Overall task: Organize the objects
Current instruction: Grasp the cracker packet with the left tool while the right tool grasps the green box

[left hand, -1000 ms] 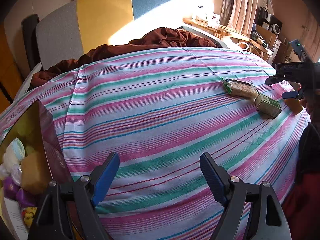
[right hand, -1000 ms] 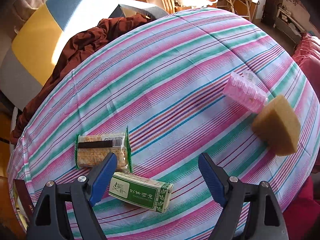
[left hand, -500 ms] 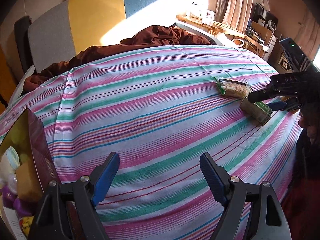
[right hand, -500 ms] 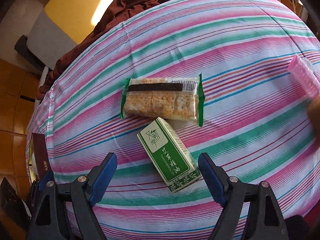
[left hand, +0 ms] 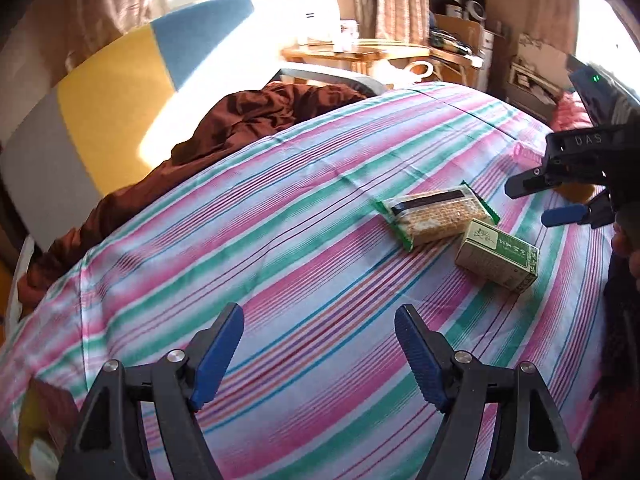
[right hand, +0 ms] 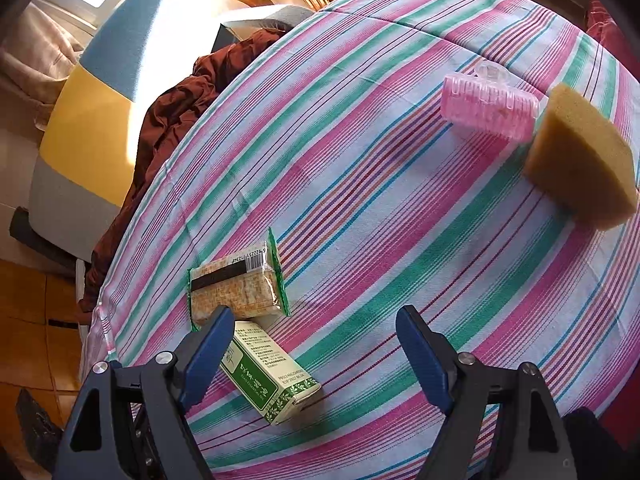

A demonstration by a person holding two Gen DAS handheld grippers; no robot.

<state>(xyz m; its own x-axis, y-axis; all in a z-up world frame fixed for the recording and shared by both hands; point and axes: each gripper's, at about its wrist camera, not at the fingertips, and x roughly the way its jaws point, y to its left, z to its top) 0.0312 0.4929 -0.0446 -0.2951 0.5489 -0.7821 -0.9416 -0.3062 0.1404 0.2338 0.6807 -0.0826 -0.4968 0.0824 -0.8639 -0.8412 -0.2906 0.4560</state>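
While nothing is held between its just-narrowed, still parted jaws, the left gripper (left hand: 319, 344) is poised over the striped bedsheet (left hand: 280, 264); the right gripper (right hand: 315, 346) gapes beside a green tea box (right hand: 268, 376), touching a cracker packet (right hand: 236, 288); a brown blanket (left hand: 240, 128) is bunched against the headboard (left hand: 116, 100).

Bed (right hand: 360, 184) covered by a striped sheet (left hand: 280, 280) in pink, green and white. Lying directly on the sheet: a cracker packet (right hand: 236, 288) and a green box (right hand: 268, 376), just beside each other, possibly touching; well apart from these, a pink ribbed plastic item (right hand: 488, 108) beside a yellow sponge (right hand: 580, 156). A dark red cloth (left hand: 240, 128) lies bunched at the far edge.
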